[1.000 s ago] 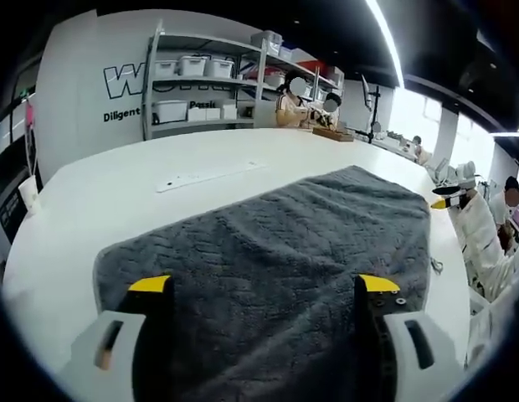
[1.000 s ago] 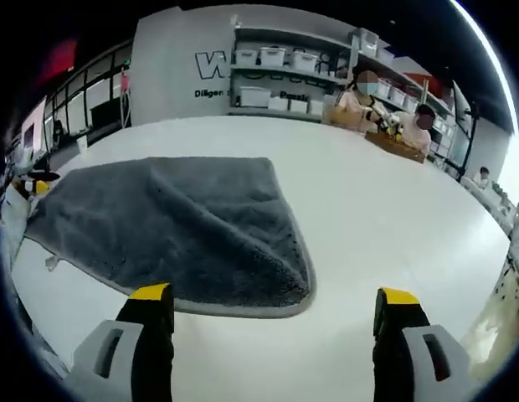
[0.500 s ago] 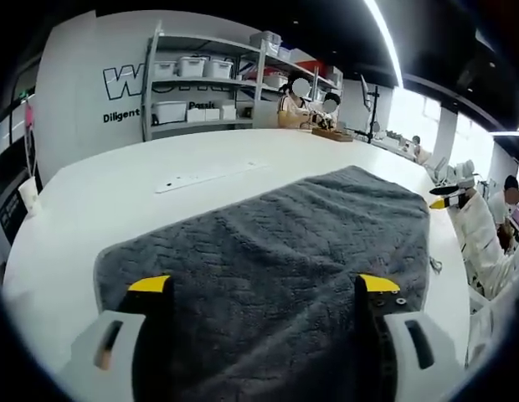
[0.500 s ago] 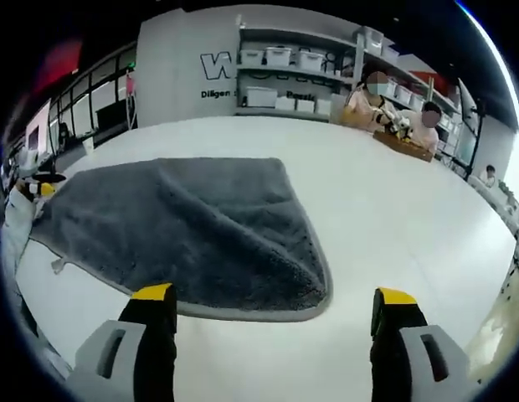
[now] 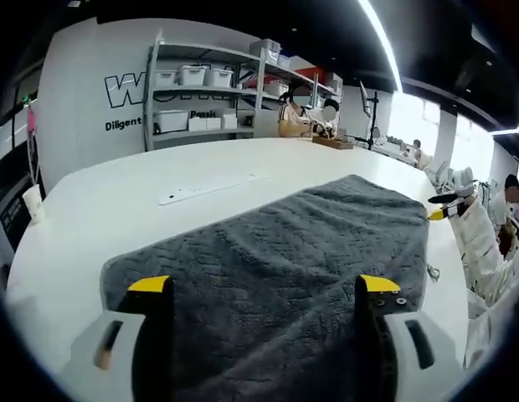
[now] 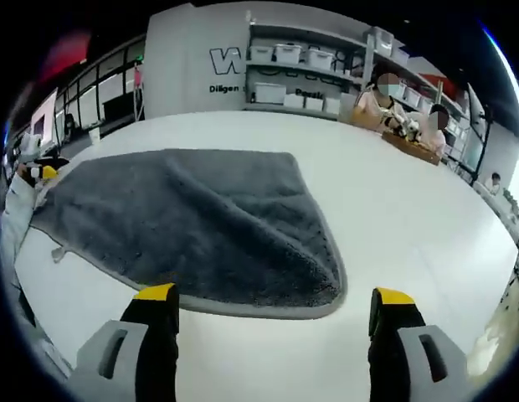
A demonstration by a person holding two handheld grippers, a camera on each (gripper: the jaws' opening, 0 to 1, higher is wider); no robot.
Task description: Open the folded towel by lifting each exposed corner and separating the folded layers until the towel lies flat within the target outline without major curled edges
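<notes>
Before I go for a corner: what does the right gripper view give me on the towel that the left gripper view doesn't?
Right gripper view alone: the towel's rounded near corner, lying on the white table just ahead of the open right gripper, and a small tag at the towel's edge. Left gripper view alone: the open left gripper over the grey pile, and a pale strip on the table. Both: the grey towel and the shelves.

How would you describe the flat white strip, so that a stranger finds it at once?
Start at the big white table in the left gripper view. Beyond the grey towel, toward the shelves, lies the strip. It is thin, long and white, alone on the bare tabletop.
</notes>
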